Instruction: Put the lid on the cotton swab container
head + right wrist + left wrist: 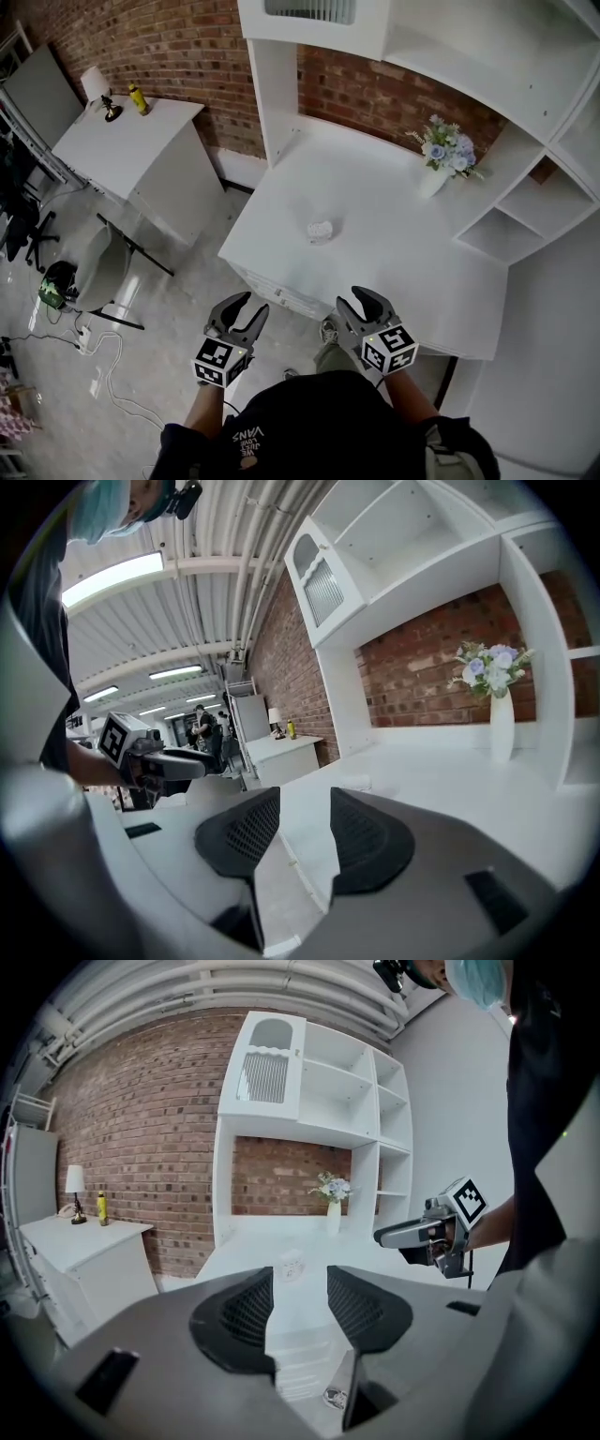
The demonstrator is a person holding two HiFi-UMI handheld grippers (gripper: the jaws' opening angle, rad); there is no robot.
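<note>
The left tongs [248,305] and the right tongs [354,298] are held side by side just short of the front edge of the white counter [375,216]. Both sets of jaws are parted and nothing is gripped. The cotton swab container [321,229], small and pale, is set near the middle of the counter, well ahead of both tongs and roughly between their lines. From the left tongs it is seen straight beyond the jaw gap. Its lid cannot be made out. Farther off, beyond the right tongs, a vase of flowers [441,155] is stood against the brick wall [187,47].
</note>
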